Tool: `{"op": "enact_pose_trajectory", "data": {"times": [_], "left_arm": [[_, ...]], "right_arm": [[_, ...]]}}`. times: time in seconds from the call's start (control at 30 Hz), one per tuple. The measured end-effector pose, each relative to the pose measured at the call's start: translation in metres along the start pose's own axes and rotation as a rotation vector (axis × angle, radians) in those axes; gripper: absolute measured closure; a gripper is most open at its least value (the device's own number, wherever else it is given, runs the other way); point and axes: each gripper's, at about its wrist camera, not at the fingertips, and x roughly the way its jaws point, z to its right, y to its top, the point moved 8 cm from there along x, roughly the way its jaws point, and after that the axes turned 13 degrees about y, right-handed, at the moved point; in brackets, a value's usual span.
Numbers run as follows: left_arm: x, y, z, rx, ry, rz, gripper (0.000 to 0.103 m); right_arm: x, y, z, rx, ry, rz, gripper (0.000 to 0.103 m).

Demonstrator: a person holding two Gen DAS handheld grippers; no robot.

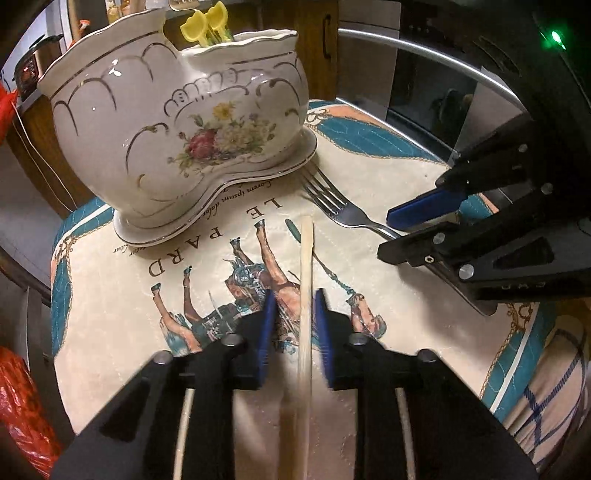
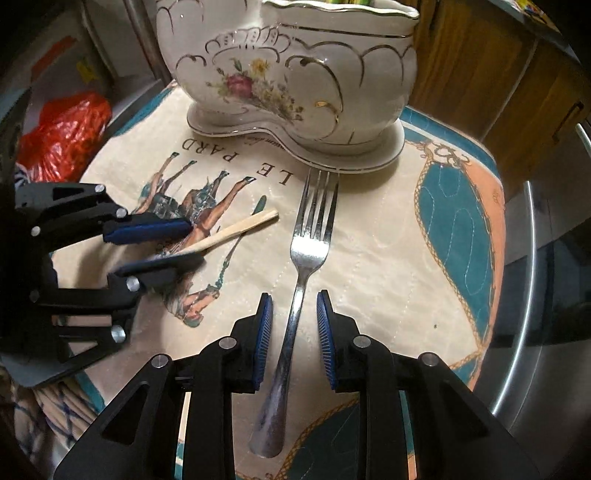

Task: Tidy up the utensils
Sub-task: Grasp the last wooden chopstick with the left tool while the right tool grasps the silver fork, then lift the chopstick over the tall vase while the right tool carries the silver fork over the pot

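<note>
**Chopstick and fork between the jaws on a printed mat**

Kitchen cabinets and an oven front stand behind a quilted placemat [image 2: 369,258] printed with horses and the words "LE PARD". On it a pale wooden chopstick [image 1: 306,288] lies flat, running lengthwise between the blue pads of the left gripper [image 1: 295,314]; a narrow gap shows on each side, so the jaws stand slightly apart and press on nothing. A silver fork [image 2: 308,251] lies just beside it, tines nearly touching the base of a white ceramic holder [image 1: 177,122] with gilt scallops and a flower spray. Its handle passes between the pads of the right gripper [image 2: 295,314], which stand apart, clear of the metal. Yellow-topped utensils [image 1: 205,22] stick up from the holder.
</note>
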Motion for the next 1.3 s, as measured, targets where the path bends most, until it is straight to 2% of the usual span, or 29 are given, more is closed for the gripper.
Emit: {"op": "enact_pose_trajectory", "data": {"times": [0.07, 0.17, 0.37, 0.67, 0.83, 0.97, 1.07, 1.17, 1.3], "left_arm": [[0.001, 0.000, 0.000, 0.000, -0.017, -0.011, 0.096], [0.000, -0.004, -0.008, -0.008, -0.024, -0.025, 0.097], [-0.005, -0.016, -0.023, -0.019, -0.085, -0.088, 0.097], [-0.002, -0.014, -0.025, 0.111, -0.088, -0.261, 0.096], [0.001, -0.008, -0.021, 0.160, -0.080, -0.307, 0.096], [0.000, -0.004, -0.021, 0.146, -0.085, -0.300, 0.096], [-0.001, -0.002, -0.022, 0.105, -0.091, -0.268, 0.097], [-0.005, -0.005, -0.028, 0.056, -0.106, -0.221, 0.097], [-0.023, -0.006, -0.044, -0.025, -0.128, -0.116, 0.097]], "right_arm": [[0.002, 0.001, -0.002, -0.006, 0.007, -0.024, 0.091], [0.001, -0.001, -0.001, -0.013, 0.009, -0.059, 0.094], [0.000, -0.008, 0.006, 0.015, 0.039, -0.153, 0.095], [0.011, 0.000, 0.005, 0.049, 0.031, -0.343, 0.094], [0.013, 0.002, 0.006, 0.063, 0.031, -0.373, 0.095], [0.011, 0.001, 0.003, 0.040, 0.009, -0.333, 0.095], [0.005, -0.003, 0.002, 0.062, 0.041, -0.275, 0.097], [-0.013, -0.011, 0.002, 0.076, 0.081, -0.191, 0.097], [-0.041, -0.009, 0.003, 0.083, 0.127, -0.065, 0.097]]}}
